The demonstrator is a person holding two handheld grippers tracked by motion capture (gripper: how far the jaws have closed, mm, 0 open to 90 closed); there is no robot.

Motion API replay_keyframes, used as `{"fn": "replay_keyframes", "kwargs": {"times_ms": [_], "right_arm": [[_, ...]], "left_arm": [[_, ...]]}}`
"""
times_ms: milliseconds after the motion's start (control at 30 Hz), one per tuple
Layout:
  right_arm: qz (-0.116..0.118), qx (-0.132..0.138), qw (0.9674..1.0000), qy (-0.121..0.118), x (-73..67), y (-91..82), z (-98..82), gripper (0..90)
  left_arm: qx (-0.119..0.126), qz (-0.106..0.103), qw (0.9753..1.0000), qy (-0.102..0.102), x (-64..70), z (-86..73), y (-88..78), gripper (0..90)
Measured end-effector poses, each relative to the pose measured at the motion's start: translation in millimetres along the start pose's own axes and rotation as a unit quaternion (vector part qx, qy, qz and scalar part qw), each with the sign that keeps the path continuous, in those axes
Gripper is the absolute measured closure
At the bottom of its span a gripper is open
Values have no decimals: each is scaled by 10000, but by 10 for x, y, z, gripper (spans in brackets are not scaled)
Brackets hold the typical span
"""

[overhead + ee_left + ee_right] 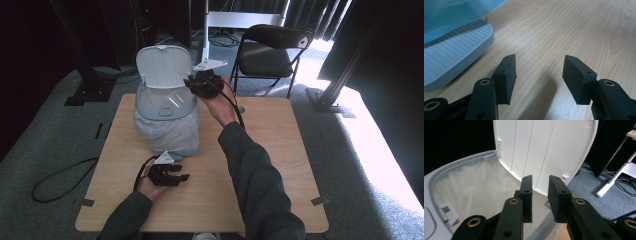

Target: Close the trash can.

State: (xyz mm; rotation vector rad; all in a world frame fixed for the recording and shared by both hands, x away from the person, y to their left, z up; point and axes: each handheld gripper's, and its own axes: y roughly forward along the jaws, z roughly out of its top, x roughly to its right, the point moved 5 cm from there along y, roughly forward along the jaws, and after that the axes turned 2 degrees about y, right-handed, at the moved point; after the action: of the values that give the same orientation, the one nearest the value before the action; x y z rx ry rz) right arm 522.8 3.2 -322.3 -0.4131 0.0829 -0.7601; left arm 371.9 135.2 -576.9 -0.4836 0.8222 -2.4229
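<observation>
The bin (165,117) stands on the left far part of the table (280,165), its lid (164,65) swung up and open, a pale liner (167,132) hanging over its rim and down its sides. In the high view the liner hides most of the bin's body, and the pedal at its foot is covered by the left gripper's grey plate; the left gripper view shows that ribbed pedal (454,57) just beside the jaws, cut off at the frame's edge. The right gripper (196,84) is held over the bin's right rim beside the lid; in the right gripper view (540,187) its jaws stand a little apart with nothing between them, the lid's inner face (544,147) just behind, and the bottom of the bin is hard to make out through the liner (474,187). The left gripper (181,176) rests low on the table in front of the bin, jaws wide apart and empty (538,72), over bare wood. The table is light wood with rounded corners, on grey carpet (45,150). Beyond it are a black chair (270,52), a white stand (240,20), dark curtains, and strong daylight at the right that washes out the floor there. A cable (60,180) loops on the carpet at the left.
</observation>
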Motion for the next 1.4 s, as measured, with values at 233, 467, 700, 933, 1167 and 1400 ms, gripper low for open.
{"fn": "replay_keyframes", "kwargs": {"times_ms": [233, 467, 700, 933, 1167, 1400], "right_arm": [[-188, 26, 9998, 84, 91, 48, 13, 761], [-316, 97, 9994, 76, 133, 43, 136, 785], [-517, 179, 9984, 141, 221, 28, 234, 794], [-696, 240, 9970, 238, 305, 31, 289, 816], [-860, 306, 9952, 340, 392, 32, 366, 821], [-1035, 399, 9930, 414, 438, 54, 468, 819]], "left_arm": [[1, -8, 10000, -1, -1, 0, -1, 447], [0, -13, 10000, -4, -2, -1, -2, 447], [3, 1, 10000, 5, 3, -1, -1, 446], [3, -2, 10000, 7, 3, -1, -1, 445], [5, -3, 10000, 17, 5, -1, 0, 445], [-1, -1, 10000, 21, 8, -2, 0, 445]]}}
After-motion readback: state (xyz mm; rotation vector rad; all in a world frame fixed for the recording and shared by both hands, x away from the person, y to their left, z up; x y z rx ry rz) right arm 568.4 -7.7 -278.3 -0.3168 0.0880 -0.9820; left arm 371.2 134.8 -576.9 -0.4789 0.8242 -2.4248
